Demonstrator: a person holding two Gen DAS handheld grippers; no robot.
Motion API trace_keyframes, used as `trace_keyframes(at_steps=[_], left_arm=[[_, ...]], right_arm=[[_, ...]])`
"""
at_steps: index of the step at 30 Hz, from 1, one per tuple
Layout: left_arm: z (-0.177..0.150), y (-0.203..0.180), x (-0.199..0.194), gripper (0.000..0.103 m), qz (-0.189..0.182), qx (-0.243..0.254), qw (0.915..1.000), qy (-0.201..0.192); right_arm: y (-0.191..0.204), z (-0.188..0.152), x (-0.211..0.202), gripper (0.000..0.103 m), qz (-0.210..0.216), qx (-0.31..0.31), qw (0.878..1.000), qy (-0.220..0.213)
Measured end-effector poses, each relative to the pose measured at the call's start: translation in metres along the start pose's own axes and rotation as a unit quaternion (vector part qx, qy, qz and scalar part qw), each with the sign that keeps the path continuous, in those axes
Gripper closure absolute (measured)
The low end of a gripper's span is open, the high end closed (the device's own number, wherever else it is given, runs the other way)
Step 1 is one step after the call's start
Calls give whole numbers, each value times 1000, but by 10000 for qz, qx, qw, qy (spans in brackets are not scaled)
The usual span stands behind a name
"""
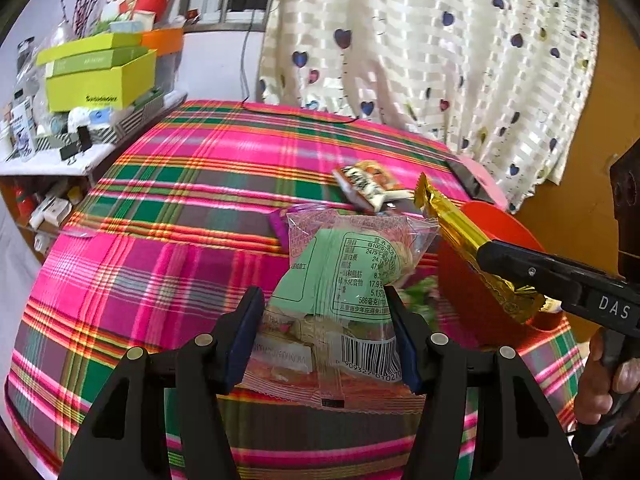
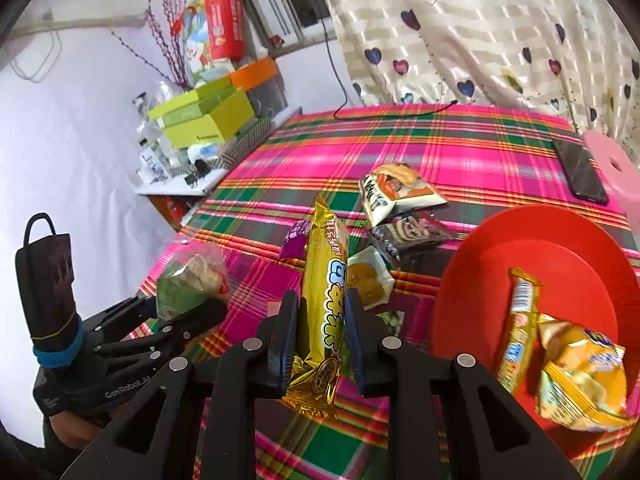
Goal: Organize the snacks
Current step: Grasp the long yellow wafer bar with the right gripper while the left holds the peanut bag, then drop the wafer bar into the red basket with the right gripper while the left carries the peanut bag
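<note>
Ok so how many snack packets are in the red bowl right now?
2, both against the near wall of the round red plastic bowl: a slim yellow stick packet and a puffy yellow bag beside it, overlapping. Anything beneath them would be hidden.

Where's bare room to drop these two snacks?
The red bowl is bare on its far side; two yellow packets crowd its near edge. The plaid cloth lies open between the phone and shelf. The middle is crowded.

We list a home room: pink-green plaid cloth-covered table (image 2: 460,148), heart-print white curtain (image 2: 500,40) far right, cluttered white shelf (image 2: 176,188) far left.
</note>
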State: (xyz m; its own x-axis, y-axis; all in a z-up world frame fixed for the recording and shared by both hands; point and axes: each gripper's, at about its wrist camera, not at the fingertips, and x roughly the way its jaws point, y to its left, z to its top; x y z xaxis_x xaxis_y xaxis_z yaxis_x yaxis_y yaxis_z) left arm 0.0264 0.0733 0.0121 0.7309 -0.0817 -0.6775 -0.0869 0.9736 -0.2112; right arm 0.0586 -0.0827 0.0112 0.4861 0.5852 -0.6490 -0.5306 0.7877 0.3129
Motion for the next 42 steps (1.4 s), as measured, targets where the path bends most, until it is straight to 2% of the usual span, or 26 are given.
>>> trace_keyframes(at_steps=[16,42], left_arm=[[4,-49,-9,43,-337,365,9988,-52],[19,-111,8,43,-691,901,9935,36]], right_arm=[[-37,-19,-66,82,-246,398,9976,-511],[-115,-34,-115,82,-761,1134,9864,-916]])
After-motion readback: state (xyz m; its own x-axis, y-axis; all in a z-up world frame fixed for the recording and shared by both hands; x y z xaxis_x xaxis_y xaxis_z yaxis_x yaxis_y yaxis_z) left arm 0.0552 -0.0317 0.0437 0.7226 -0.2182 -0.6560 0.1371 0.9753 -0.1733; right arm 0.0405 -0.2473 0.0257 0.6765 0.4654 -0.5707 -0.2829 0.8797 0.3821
